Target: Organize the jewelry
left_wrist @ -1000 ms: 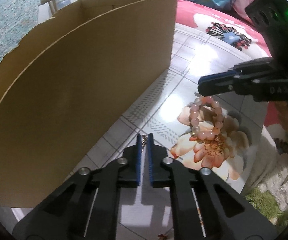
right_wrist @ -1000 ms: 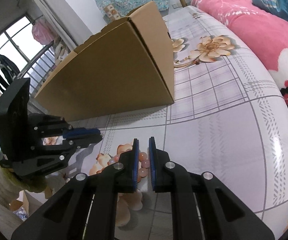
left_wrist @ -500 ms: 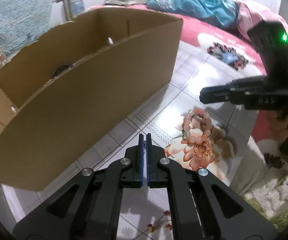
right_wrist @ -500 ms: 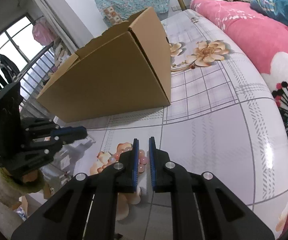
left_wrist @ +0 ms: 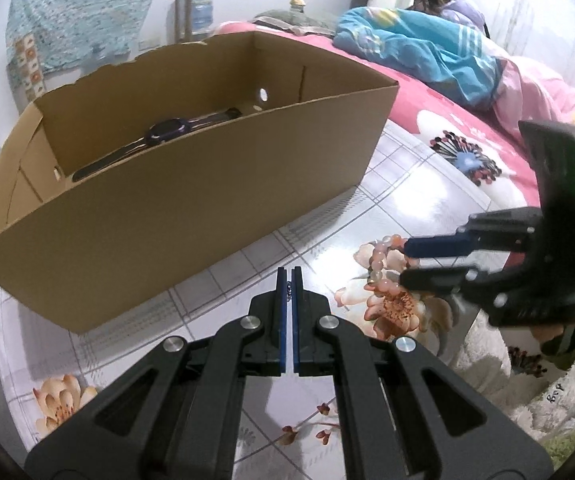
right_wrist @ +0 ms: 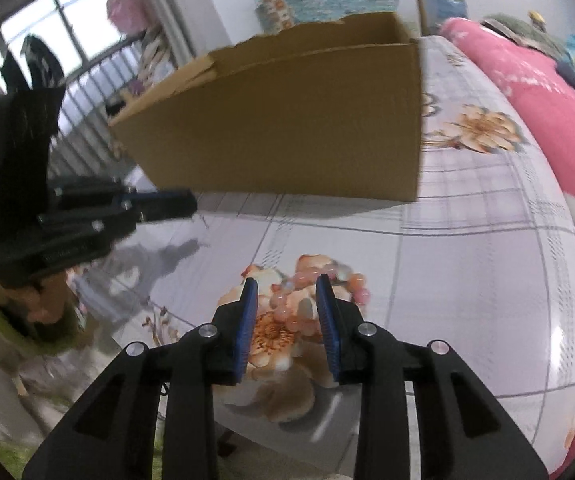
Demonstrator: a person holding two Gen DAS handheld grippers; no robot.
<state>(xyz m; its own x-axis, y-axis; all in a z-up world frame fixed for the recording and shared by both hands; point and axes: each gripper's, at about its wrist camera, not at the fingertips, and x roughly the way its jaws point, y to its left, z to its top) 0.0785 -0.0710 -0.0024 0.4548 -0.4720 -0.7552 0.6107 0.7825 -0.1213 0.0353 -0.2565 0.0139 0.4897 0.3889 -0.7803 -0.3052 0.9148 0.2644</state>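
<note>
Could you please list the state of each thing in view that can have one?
Cardboard box: open-topped, upright on the table.
Watch: lying flat inside the box.
Bead bracelet: on the table, outside the box, not gripped.
Thin chain: pinched between the left tongs.
Left tongs: shut on the chain.
Right tongs: just opening, astride the bracelet.

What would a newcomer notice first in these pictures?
The large open brown cardboard box on the flowered tablecloth, with a dark wristwatch lying inside. To its right, a pink beaded bracelet lies on a printed flower, the open right gripper around it. The left gripper is shut on a thin silver chain.
</note>
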